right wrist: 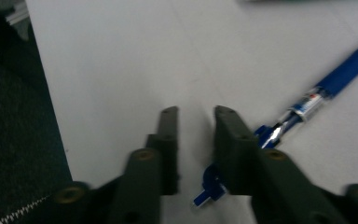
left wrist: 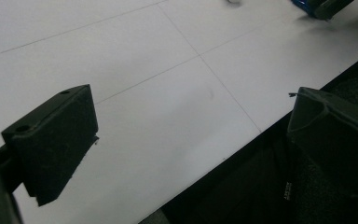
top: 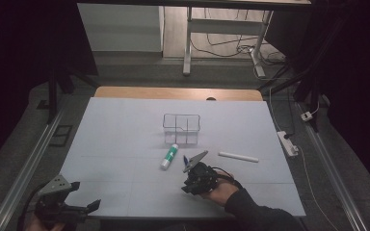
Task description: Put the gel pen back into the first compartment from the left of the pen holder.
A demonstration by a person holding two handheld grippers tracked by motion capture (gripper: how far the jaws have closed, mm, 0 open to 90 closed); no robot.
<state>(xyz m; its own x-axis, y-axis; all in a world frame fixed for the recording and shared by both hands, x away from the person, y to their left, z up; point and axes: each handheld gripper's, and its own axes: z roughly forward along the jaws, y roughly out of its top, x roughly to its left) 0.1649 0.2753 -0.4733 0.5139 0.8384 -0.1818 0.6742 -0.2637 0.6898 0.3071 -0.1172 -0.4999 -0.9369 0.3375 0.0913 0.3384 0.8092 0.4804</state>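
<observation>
- The blue pen (right wrist: 342,70) lies flat on the white desk (top: 115,125), near the middle and a little toward the near edge, with its far tip just beside the glue stick (top: 169,156).
- The right hand-held gripper (right wrist: 196,116) is low over the pen's near end. Its jaws stand close together with a narrow gap between them. The pen passes behind one jaw and its blue end shows low in the gap. I cannot tell if the pads already press on it.
- To pick it up well, I think the jaws should sit square across the barrel, not along it. They should close on the thicker blue part, so the pen does not swing or slip out when lifted.
- It seems wise to stay clear of the glue stick, which could roll if pushed.
- The clear organiser (top: 181,129) with compartments stands farther away, and a white stick (top: 238,157) lies at the right.
- The left hand-held gripper (top: 85,195) waits at the near left corner, jaws spread wide with nothing between them.
</observation>
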